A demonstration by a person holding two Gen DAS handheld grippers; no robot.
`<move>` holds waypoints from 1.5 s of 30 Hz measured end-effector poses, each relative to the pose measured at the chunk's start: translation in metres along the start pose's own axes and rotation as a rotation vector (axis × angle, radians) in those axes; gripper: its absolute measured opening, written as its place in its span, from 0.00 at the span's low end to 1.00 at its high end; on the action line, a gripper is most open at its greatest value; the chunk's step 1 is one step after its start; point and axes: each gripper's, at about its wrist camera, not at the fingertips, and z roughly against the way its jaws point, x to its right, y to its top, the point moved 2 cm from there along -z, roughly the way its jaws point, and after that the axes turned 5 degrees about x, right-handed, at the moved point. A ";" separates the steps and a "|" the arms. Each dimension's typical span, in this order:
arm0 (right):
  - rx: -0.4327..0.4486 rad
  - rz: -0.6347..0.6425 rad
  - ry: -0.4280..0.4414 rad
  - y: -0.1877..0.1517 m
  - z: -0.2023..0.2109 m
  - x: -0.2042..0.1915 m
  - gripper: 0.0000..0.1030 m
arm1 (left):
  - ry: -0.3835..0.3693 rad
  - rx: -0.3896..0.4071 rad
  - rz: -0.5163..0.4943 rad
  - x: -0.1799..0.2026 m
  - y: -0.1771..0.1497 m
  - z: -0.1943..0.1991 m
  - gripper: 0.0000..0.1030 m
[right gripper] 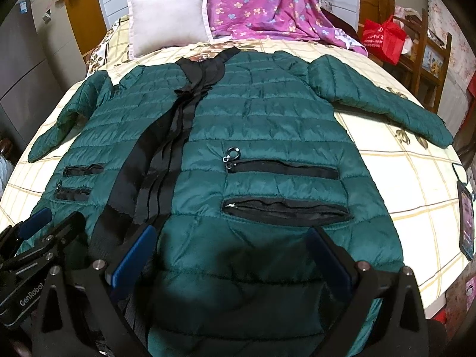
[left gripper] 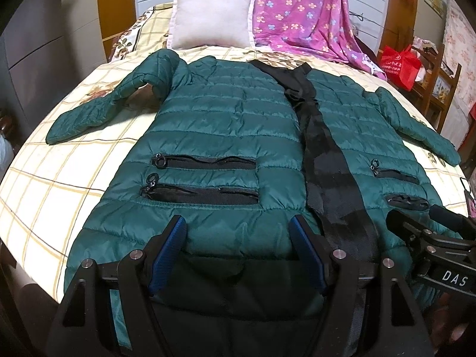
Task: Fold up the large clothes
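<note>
Left wrist view: a dark green quilted jacket (left gripper: 226, 136) lay spread flat, front up, on a bed (left gripper: 59, 184) with a cream checked cover. Collar end pointed toward the far pillow (left gripper: 212, 16); hem nearest the camera. A black placket strip (left gripper: 321, 148) ran down the middle. Both sleeves were out to the sides, the one on the picture's left (left gripper: 104, 110) bent at the elbow. Two black zip pockets (left gripper: 202, 178) sat stacked on the panel left of the strip. The left gripper (left gripper: 238, 253) hung at the hem with jaws wide apart, blue pads (left gripper: 306, 253) either side of the fabric — nothing clamped. Whether the pads touched the cloth I couldn't tell. The right gripper (left gripper: 431, 232) showed at the picture's right edge, just beside the hem; its opening wasn't readable here. A pink floral blanket (left gripper: 303, 15) draped behind the bed, and a red bag (left gripper: 398, 65) sat on a wooden shelf at far right.

Right wrist view: same jacket (right gripper: 267, 125), the other front panel in the centre, its two pockets (right gripper: 282, 190) ahead of the fingers. The right gripper (right gripper: 235, 261) was wide open over the hem, holding nothing. The left gripper (right gripper: 44, 232) appeared low at the picture's left, beside the hem. A phone-like device (right gripper: 465, 220) lay on the cover at the picture's right — details too small.
</note>
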 end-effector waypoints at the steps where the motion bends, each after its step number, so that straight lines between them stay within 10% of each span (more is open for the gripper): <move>1: -0.005 0.007 -0.011 0.002 0.000 0.001 0.99 | 0.002 0.002 0.001 -0.001 0.001 0.000 0.42; 45: 0.033 0.107 0.007 0.132 -0.062 -0.040 0.99 | 0.089 0.044 0.066 -0.049 0.113 -0.064 0.42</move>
